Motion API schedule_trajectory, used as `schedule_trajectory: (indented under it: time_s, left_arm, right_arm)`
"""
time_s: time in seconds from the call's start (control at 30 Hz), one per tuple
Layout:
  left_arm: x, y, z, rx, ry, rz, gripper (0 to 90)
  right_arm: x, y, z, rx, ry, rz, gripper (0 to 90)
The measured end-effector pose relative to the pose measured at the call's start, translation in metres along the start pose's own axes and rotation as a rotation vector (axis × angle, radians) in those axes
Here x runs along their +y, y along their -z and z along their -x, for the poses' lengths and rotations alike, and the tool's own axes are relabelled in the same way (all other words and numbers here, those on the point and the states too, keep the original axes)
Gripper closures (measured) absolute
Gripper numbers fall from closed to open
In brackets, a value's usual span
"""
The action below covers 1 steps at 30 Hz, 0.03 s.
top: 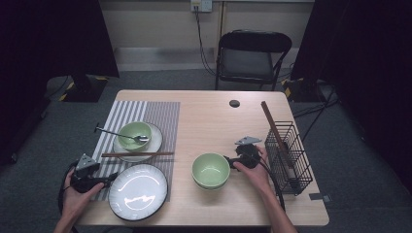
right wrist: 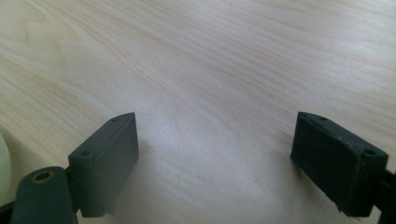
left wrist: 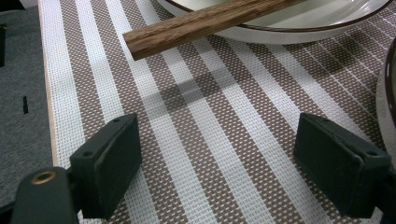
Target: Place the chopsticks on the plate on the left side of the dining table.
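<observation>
Both sets of tongs stand wide with nothing between them: my left gripper (left wrist: pixel 217 163) hovers over the striped placemat (left wrist: pixel 196 140) at the lower left, just short of the wooden chopsticks (left wrist: pixel 201 23) lying across the white plate (left wrist: pixel 299 32). My right gripper (top: pixel 232 162) rests beside the green bowl (top: pixel 210 170) at lower centre, probably ready to shift it; the wire basket (top: pixel 289 155) crowds its right side
</observation>
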<state>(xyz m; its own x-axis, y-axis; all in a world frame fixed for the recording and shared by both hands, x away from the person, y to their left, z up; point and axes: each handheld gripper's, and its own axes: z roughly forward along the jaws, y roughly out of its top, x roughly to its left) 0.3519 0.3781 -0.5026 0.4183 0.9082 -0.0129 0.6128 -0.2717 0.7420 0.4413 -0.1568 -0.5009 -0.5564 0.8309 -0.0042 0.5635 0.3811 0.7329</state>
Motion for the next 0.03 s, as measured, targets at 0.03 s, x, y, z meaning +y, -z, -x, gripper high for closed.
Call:
schedule_trajectory:
  time_s: [0.03]
  left_arm:
    - [0.0,0.0001,0.0,0.0,-0.001,-0.001,14.4]
  right_arm:
    - [0.0,0.0,0.0,0.0,0.0,0.0,14.3]
